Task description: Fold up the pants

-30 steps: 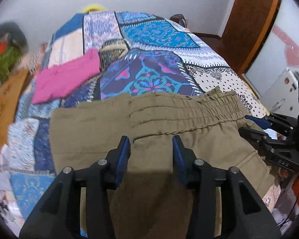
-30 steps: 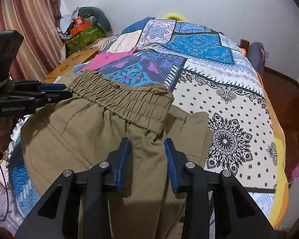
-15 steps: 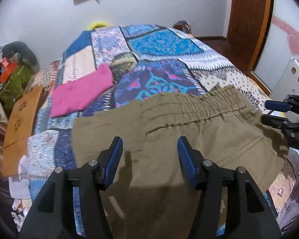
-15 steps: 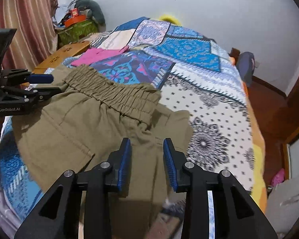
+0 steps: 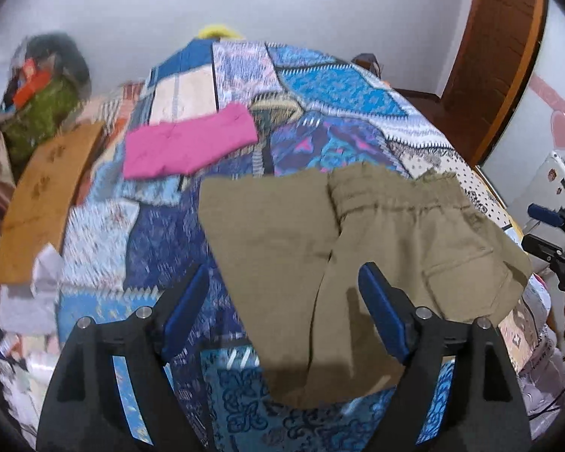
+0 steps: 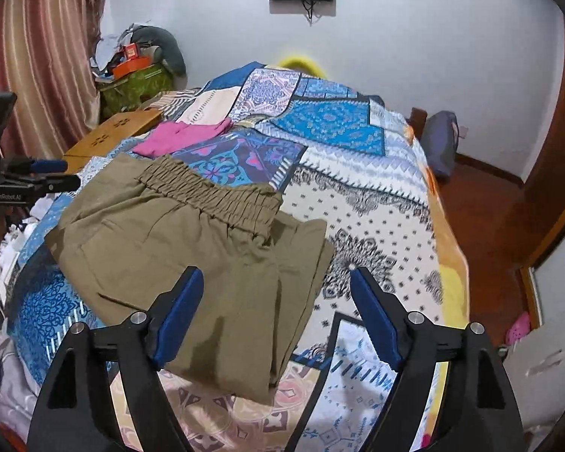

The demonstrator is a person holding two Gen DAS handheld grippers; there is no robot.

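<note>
In the left wrist view the left gripper [image 5: 284, 310], black with blue pads, fills the lower middle of the frame; its jaws are opening and stand well apart, with nothing pinched between them, the near edge of the cloth lying loose under the gap. In the right wrist view the right gripper [image 6: 275, 310] sits likewise at the bottom centre, jaws opening and wide, over the near fold but not pressing on it. Beyond both lie the olive-khaki cotton pants with a gathered elastic waistband [image 6: 192, 241], folded into a compact stack on the patchwork blue-and-white patterned bedspread [image 6: 373, 203], centre-left of the right view and centre-right of the left view. The waistband runs along the stack's far edge, and a lower layer sticks out on the right side in the right view. This looks like the release after a fold, so doing it well probably means lifting both grippers straight clear so no pad drags the top layer, then checking whether that protruding layer needs squaring. Further out, a folded magenta cloth [image 5: 188, 143] lies in the upper left of the left view, well apart from the pants, beside a wooden board [image 5: 45, 192] at the bed's edge.
</note>
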